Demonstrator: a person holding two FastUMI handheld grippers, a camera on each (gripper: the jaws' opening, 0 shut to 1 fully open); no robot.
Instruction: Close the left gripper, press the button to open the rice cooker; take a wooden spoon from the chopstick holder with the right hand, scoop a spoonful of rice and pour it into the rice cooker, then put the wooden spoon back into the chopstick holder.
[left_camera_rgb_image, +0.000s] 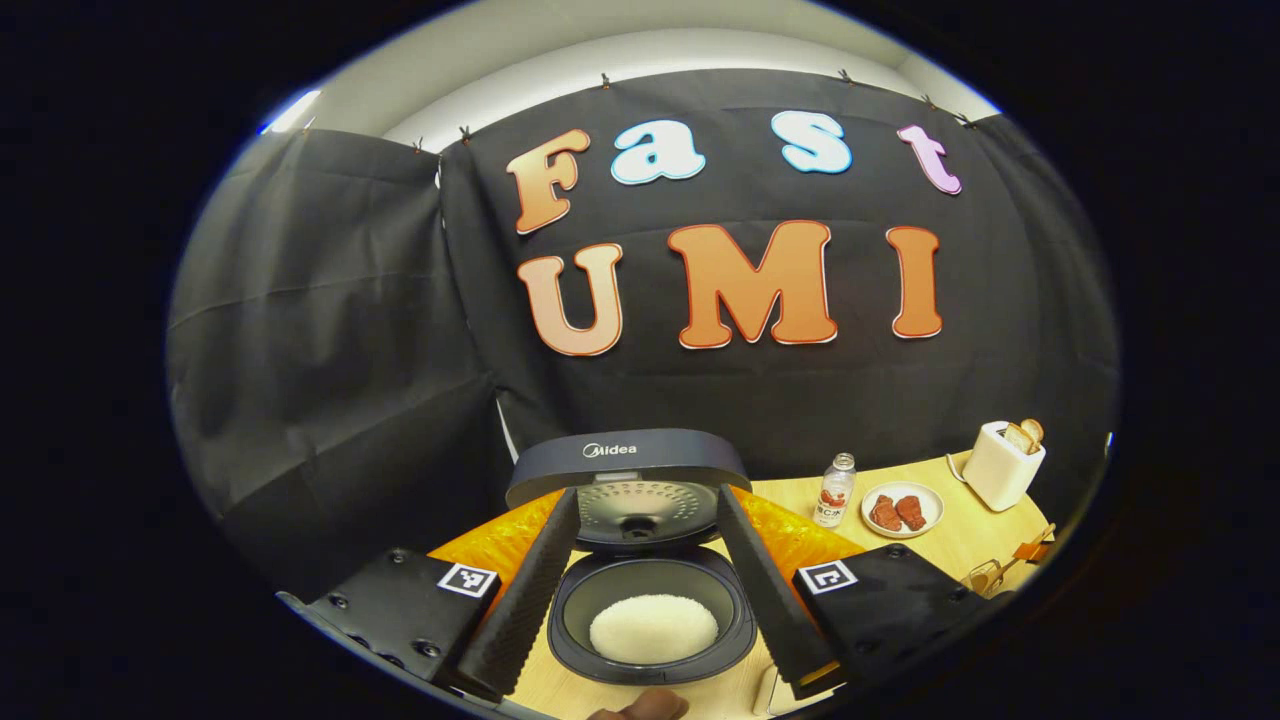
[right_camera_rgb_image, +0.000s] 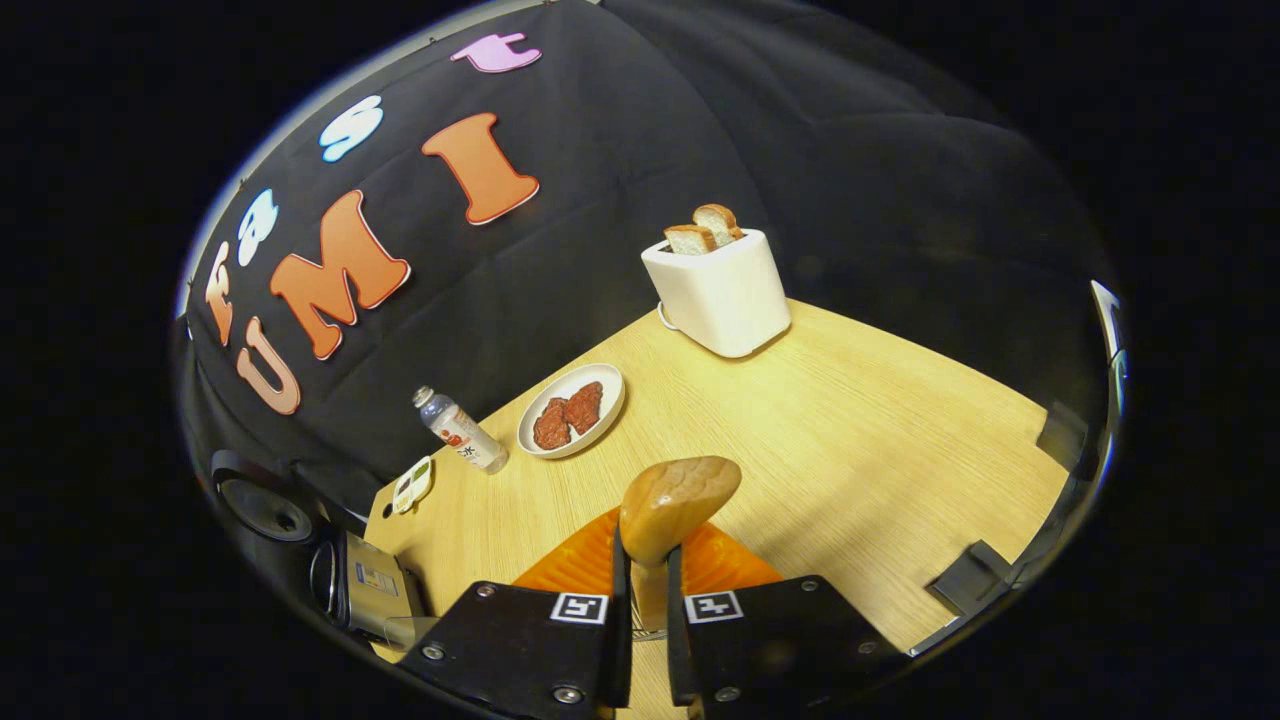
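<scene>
The rice cooker (left_camera_rgb_image: 628, 462) stands open with its lid up, and a mound of white rice (left_camera_rgb_image: 652, 628) lies in its dark pot. My left gripper (left_camera_rgb_image: 645, 590) is open, its two fingers spread to either side of the pot and holding nothing. My right gripper (right_camera_rgb_image: 647, 580) is shut on the handle of the wooden spoon (right_camera_rgb_image: 678, 505), whose bowl sticks up above the fingertips. A bit of thin wire shows low between the right fingers; I cannot tell whether it is the chopstick holder. The cooker (right_camera_rgb_image: 262, 503) also appears at the far left of the right gripper view.
On the wooden table (right_camera_rgb_image: 850, 430) stand a white toaster (right_camera_rgb_image: 722, 290) with bread slices, a plate of red meat (right_camera_rgb_image: 570, 410) and a small bottle (right_camera_rgb_image: 460, 428). A small white-green item (right_camera_rgb_image: 412, 483) lies near the table's left edge. A fingertip (left_camera_rgb_image: 640, 708) shows at the bottom.
</scene>
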